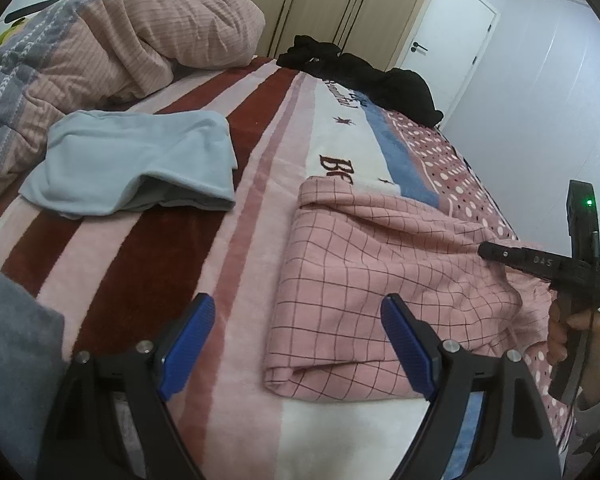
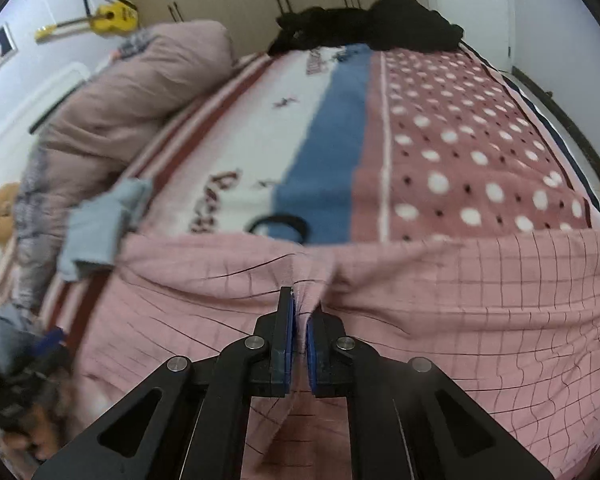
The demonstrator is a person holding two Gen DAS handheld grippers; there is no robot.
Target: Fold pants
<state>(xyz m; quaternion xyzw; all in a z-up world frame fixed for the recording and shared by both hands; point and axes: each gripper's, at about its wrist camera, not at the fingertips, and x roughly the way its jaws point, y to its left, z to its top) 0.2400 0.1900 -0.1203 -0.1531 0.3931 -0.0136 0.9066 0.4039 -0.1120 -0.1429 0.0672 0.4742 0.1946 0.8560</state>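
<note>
Pink checked pants lie half-folded on blanket just ahead of idle wide-apart left gripper, right gripper clamped on fabric edge, likely to drag the fold over.

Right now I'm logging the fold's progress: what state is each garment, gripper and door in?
pink checked pants: partly folded on the bed, one fold pinched and lifted
right gripper: shut on the pants
left gripper: open, holding nothing
light blue garment: folded, lying flat
black clothes: crumpled heap, unfolded
quilt: bunched up
door: closed
</note>
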